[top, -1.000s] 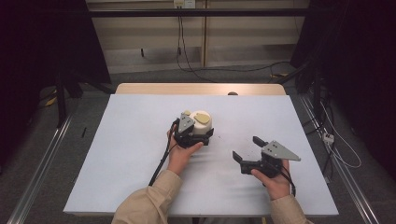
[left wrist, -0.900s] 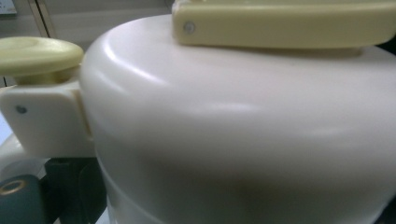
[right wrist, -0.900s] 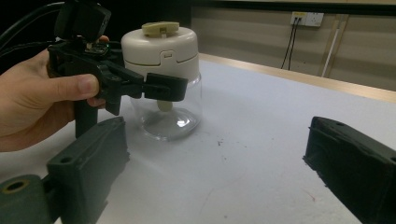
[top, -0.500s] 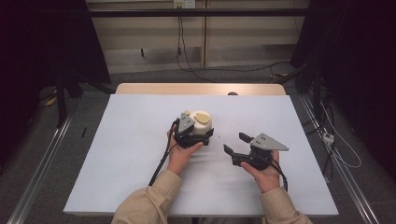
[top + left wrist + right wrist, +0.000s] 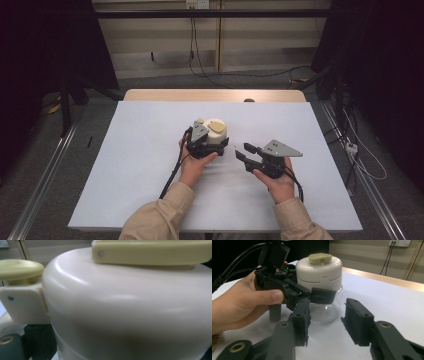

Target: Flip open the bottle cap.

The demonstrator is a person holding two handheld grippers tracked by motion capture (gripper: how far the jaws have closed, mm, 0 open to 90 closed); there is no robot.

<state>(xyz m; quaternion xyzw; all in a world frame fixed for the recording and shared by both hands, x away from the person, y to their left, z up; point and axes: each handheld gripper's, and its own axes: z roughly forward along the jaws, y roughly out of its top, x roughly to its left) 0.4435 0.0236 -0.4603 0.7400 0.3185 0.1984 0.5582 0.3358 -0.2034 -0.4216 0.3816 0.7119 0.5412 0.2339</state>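
A white table (image 5: 125, 165) is seen from above, with a person's forearms in tan sleeves entering from the bottom edge. Near the table's middle stands a jar (image 5: 216, 132): a clear glass body under a cream lid, with a pale yellow handle on top and a yellow knob at one side. The left gripper (image 5: 209, 146) is held against the near side of the jar, and in the right gripper view one of its black jaws is seen pressed on the glass just below the lid, so the jar appears to be grasped there; the opposite jaw is hidden behind the jar. In the left gripper view the cream lid (image 5: 130, 302) is seen very close, with the handle (image 5: 152, 251) above it and the knob (image 5: 20, 268) at the left. The right gripper (image 5: 245, 151) is held just to the right of the jar, apart from it, with its jaws spread wide and nothing between them. In the right gripper view these jaws are aimed at the jar (image 5: 322, 282), with the glass framed between them, and the left gripper (image 5: 294, 293) is seen beside it in the person's hand (image 5: 239, 305). As a judgement, the jar has been steadied and the second gripper is being brought in; the lid is on, and any opening or lifting is yet to be done.
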